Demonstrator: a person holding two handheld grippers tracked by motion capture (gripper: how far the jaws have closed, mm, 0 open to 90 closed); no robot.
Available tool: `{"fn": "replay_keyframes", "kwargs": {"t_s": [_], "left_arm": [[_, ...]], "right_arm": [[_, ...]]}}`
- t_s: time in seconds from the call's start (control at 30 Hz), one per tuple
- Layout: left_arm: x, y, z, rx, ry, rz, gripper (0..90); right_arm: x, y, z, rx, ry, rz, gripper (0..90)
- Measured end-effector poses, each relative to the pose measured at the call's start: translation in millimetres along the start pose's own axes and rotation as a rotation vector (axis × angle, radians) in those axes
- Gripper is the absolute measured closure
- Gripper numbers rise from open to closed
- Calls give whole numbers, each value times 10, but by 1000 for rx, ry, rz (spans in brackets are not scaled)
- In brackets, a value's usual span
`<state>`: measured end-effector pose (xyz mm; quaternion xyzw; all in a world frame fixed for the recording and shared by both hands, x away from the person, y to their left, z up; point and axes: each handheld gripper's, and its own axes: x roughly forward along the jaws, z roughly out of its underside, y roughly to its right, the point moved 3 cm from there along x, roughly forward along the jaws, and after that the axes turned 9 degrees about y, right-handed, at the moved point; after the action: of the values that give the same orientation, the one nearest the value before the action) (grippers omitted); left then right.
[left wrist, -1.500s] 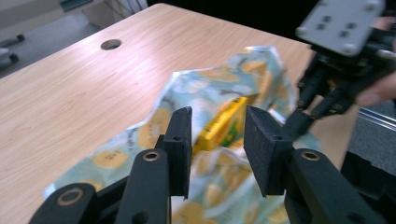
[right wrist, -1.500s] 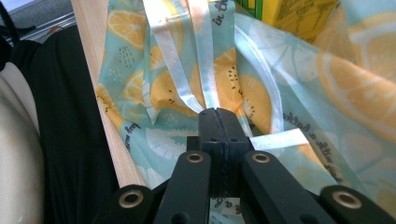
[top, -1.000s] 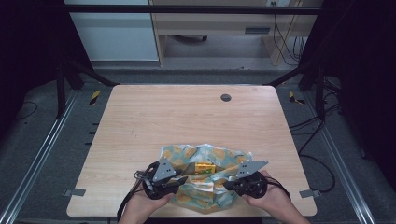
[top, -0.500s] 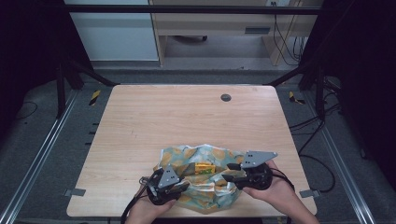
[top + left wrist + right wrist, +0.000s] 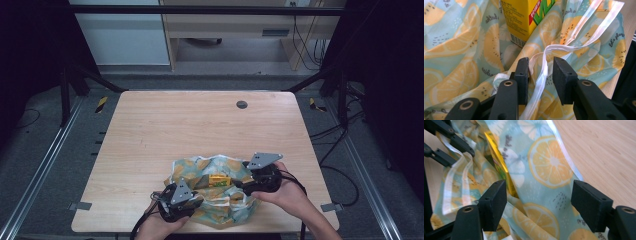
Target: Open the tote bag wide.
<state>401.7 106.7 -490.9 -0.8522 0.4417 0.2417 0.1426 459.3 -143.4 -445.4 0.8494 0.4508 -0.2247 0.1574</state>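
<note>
Now: bag (image 5: pixel 212 187), lemon print on pale blue, lies crumpled at the near edge of the tabletop (image 5: pixel 200 125), about mid-width, between the two hands. Its long axis runs left to right across the near edge; the mouth seems to gape upward and away from the person, though the folds make this hard to read.

Carton (image 5: pixel 219 179), yellow, sits inside the bag with its top showing in the high view. In the left gripper view the carton (image 5: pixel 524 17) stands behind the cloth, barcode face toward the camera, tilted a little.

Left gripper (image 5: pixel 192 202) rests low on the near-left part of the bag. Its fingers (image 5: pixel 522 75) stand a little apart with the white ribbon (image 5: pixel 544 72) running up between them; whether the pads press the ribbon or cloth I cannot tell.

Right gripper (image 5: pixel 240 187) sits at the bag's right side, aimed left toward the carton. Its fingers (image 5: pixel 495 202) have just been opening and now stand wide, pads clear of the cloth, with a fold of the bag (image 5: pixel 544 170) and the carton edge (image 5: pixel 499 162) lying between them, nothing clamped.

Around: a small dark round disc (image 5: pixel 242 104) far back on the tabletop, well apart from the bag. The ribbon loops loose over the cloth by the left fingers.
</note>
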Motion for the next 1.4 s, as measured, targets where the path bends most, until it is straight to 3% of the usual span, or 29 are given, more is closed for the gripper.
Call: {"fn": "replay_keyframes", "kwargs": {"t_s": [0.1, 0.37, 0.47, 0.97, 1.13, 1.4], "left_arm": [[5, 5, 9, 0, -2, 3, 661], [55, 16, 47, 11, -24, 8, 688], [73, 15, 64, 18, -37, 14, 721], [91, 7, 72, 47, -68, 16, 862], [97, 8, 86, 50, -77, 22, 869], [116, -10, 121, 45, -87, 19, 871]], "right_arm": [[20, 20, 10, -6, -14, 6, 391], [-1, 97, -23, 18, -2, -5, 800], [16, 144, -63, 44, 11, -11, 884], [119, 413, -482, 142, 127, 4, 900], [207, 541, -483, 173, 119, 28, 900], [378, 736, -304, 232, 60, 61, 900]]}}
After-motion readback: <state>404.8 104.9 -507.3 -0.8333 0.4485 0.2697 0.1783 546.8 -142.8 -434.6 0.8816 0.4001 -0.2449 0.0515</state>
